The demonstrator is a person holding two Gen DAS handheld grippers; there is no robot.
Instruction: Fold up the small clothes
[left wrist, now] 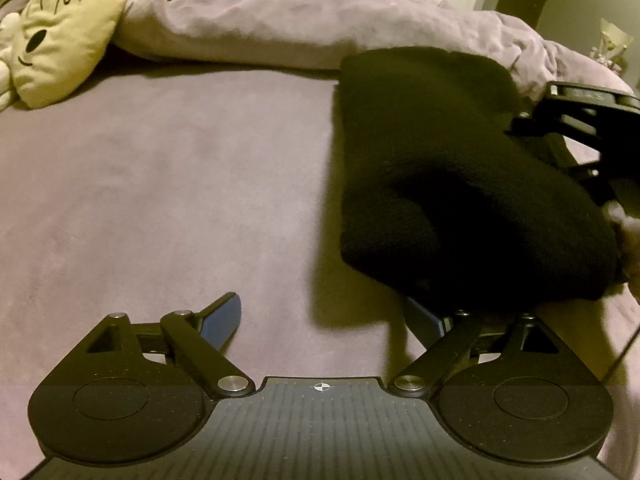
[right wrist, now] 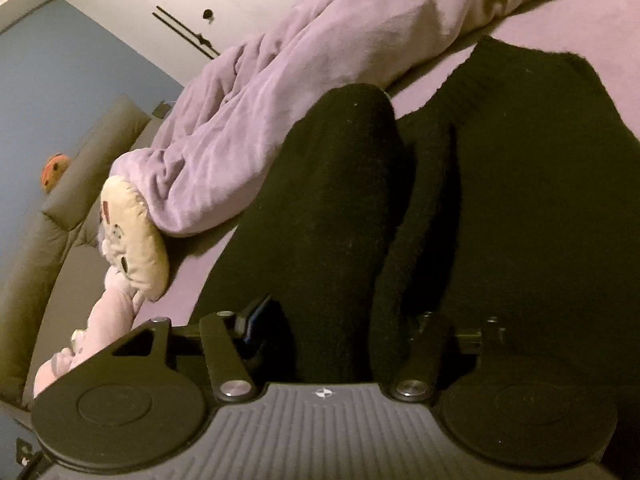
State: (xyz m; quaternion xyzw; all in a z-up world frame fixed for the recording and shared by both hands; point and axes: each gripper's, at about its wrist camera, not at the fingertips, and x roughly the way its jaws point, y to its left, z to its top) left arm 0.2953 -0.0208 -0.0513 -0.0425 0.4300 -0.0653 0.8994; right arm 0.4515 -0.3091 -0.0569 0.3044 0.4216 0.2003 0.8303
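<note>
Nearest the right wrist camera, the right gripper [right wrist: 332, 328] was buried in a black, fuzzy knitted garment [right wrist: 460, 200]; a fold of the cloth ran down between its fingers, one blue pad [right wrist: 256, 316] showing at the left and the other hidden under the knit, so whether the pads pressed on the cloth could not be told. That view was rolled strongly to one side, and the tool pointed down along the garment. The garment lay bunched on the right part of the mattress, one rounded fold raised above the rest. In the left wrist view the same black piece [left wrist: 448, 184] filled the right half, with its near edge draped over the right finger of the left gripper [left wrist: 320, 320]. The left gripper's jaws stood wide apart, the left blue pad [left wrist: 224, 320] hanging free above the bare sheet, nothing pinched between them; it tilted downward toward the bed. The right tool's black frame [left wrist: 580, 128] showed at the far right edge of that view, against the garment's far side. The surface was a lilac, soft-napped bed sheet [left wrist: 160, 184]. Beyond the garment lay a crumpled lilac duvet [left wrist: 260, 20], and at the head end a cream plush pillow with a stitched cartoon face [left wrist: 64, 36]. Behind stood white cupboard doors [right wrist: 168, 0], a blue-grey wall [right wrist: 60, 80] and a padded grey headboard [right wrist: 48, 240].
</note>
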